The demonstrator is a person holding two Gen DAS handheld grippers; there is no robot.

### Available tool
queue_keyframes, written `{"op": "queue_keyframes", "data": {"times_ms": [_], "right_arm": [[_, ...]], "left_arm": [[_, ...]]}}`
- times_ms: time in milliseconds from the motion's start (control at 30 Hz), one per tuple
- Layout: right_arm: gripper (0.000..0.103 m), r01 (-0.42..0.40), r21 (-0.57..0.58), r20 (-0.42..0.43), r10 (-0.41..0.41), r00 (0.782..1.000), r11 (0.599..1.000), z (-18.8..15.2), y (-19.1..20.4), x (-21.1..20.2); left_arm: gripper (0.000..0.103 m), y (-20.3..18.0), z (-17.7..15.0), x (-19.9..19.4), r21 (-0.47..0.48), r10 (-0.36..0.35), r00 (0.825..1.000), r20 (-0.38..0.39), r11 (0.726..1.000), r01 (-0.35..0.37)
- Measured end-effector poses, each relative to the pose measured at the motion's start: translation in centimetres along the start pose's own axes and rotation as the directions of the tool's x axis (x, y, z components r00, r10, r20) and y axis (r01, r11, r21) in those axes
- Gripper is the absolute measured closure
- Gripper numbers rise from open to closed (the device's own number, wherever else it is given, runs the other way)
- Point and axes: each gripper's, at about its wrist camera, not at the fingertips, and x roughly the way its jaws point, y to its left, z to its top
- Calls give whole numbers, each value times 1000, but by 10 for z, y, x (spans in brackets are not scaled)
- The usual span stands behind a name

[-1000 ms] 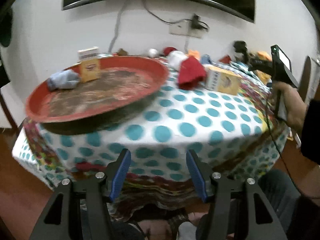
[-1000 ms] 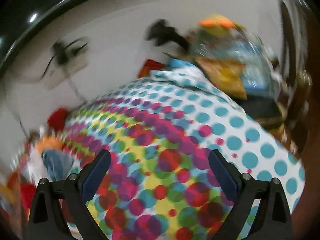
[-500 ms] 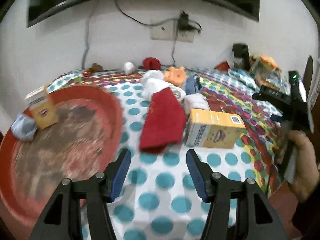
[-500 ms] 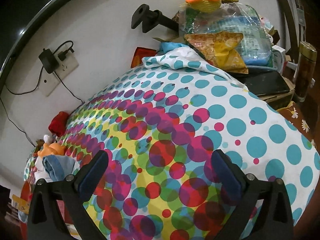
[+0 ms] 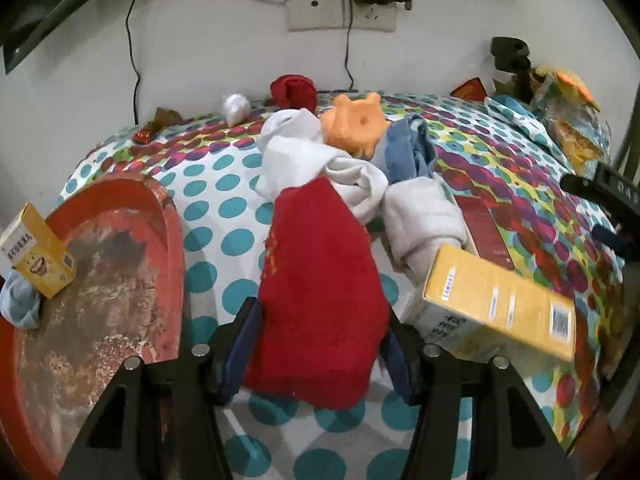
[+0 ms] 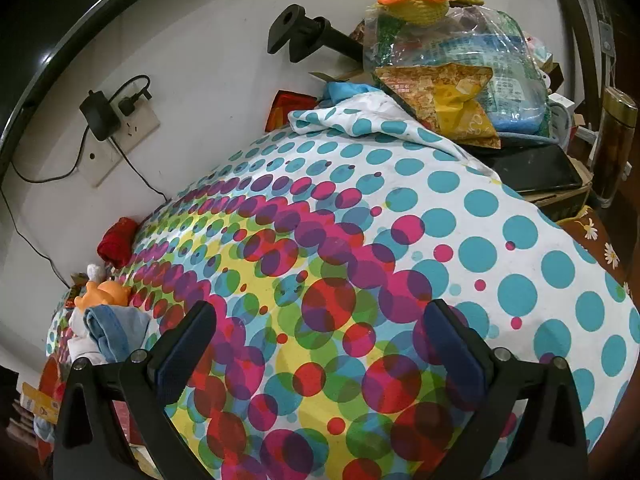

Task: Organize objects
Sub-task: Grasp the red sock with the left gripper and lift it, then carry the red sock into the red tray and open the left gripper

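Left gripper: its blue-padded fingers are standing apart on either side of the near end of the red cloth; the pictures are not showing whether the pads are pressing it.
Red cloth: soft, fuzzy fabric, long and rounded at the near end, is lying on the tabletop and running back toward the sock pile.
Right gripper: its fingers are spread wide and holding nothing, hovering over a bare stretch of the dotted cloth.
Tabletop cover: a smooth printed cloth, teal dots at the edges and overlapping red, purple and yellow dots in the middle, is draping over the rounded rim.
Yellow box: a glossy cardboard carton with a barcode is lying tilted just right of the red cloth, leaning on a rolled white sock.
Pile behind: a white sock, a blue cloth and an orange rubbery toy are bunching together.
Red tray: round, worn and scuffed inside, is sitting at the left edge, carrying a small yellow box and a pale blue sock.
Open room: teal-dotted cloth is showing between tray and red cloth.
Right side: crinkly plastic bags topped by a knitted yellow toy are crowding the far edge.
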Motion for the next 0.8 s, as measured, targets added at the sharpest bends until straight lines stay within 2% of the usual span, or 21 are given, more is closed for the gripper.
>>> {"op": "queue_keyframes", "data": {"times_ms": [33, 100, 267, 400, 533, 667, 800], "right_arm": [[0, 2, -2, -1, -2, 1000, 1000, 0, 0, 0], [0, 9, -7, -3, -9, 1000, 1000, 0, 1, 0], [0, 10, -8, -4, -10, 1000, 1000, 0, 2, 1], [0, 8, -6, -3, -8, 1000, 1000, 0, 1, 1], [0, 9, -7, -4, -9, 1000, 1000, 0, 1, 1], [0, 10, -8, -4, -10, 1000, 1000, 0, 1, 1], [0, 10, -8, -4, -10, 1000, 1000, 0, 1, 1]], "left_arm": [[75, -1, 0, -1, 2, -12, 1000, 8, 1000, 12], [83, -5, 1, -1, 23, -7, 1000, 10, 1000, 7], [87, -12, -1, -24, 69, -18, 996, 88, 998, 12], [88, -12, 1, -57, 82, -10, 982, 187, 997, -5], [88, 2, 6, -85, 22, -22, 971, 238, 1000, 18], [87, 34, 7, -107, -70, -18, 965, 263, 997, 38], [87, 82, 0, -121, -164, 34, 962, 270, 986, 11]]}}
